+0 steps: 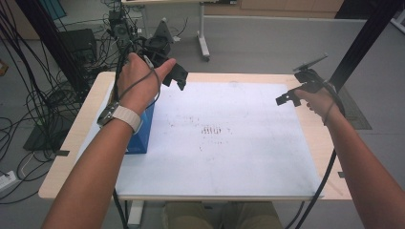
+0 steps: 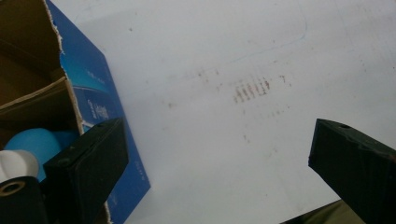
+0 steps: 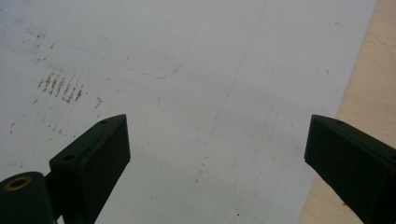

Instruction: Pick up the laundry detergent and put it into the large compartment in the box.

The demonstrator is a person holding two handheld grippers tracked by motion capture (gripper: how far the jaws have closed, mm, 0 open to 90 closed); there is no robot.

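The left gripper [image 1: 177,78], jaws spread, is hovering beside the open blue box [image 2: 100,107], seemingly lining up on its contents, while the right gripper [image 1: 286,98] is waiting, equally spread, above the white sheet [image 1: 229,143].

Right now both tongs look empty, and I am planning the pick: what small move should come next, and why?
Probably swing the open left tongs over the torn blue cardboard box toward the pale blue rounded object inside; they hang beside it over the white mat, holding nothing.
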